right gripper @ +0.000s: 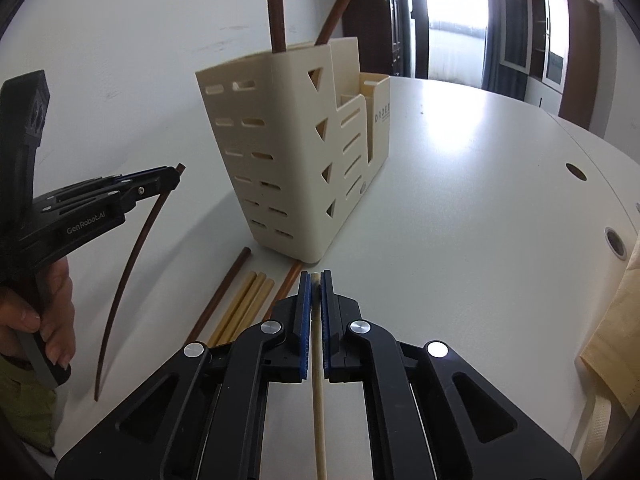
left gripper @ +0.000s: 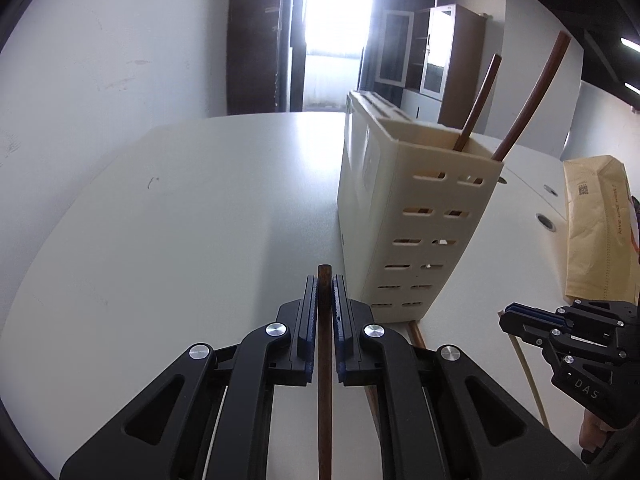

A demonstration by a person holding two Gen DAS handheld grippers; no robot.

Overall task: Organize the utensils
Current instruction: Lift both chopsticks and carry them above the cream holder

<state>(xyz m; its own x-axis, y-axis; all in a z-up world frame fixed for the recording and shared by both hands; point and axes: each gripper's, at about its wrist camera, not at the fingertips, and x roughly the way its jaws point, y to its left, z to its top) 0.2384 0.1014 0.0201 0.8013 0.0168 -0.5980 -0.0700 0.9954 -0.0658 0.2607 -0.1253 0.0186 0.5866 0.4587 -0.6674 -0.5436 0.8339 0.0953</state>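
A cream slotted utensil holder (left gripper: 404,216) stands on the white table; it also shows in the right wrist view (right gripper: 296,152). Two dark brown chopsticks (left gripper: 524,108) stand in its tall end compartment. My left gripper (left gripper: 325,280) is shut on a dark brown chopstick (left gripper: 325,380), held just left of the holder's base; this chopstick also shows in the right wrist view (right gripper: 132,264). My right gripper (right gripper: 316,276) is shut on a pale chopstick (right gripper: 318,408), close in front of the holder. Several pale chopsticks (right gripper: 244,304) and brown ones (right gripper: 224,288) lie on the table by the holder's base.
A tan paper bag (left gripper: 600,232) lies at the table's right side. Cable holes (right gripper: 614,240) sit in the table near it. A wall runs along the table's left side, and cabinets (left gripper: 432,56) stand behind.
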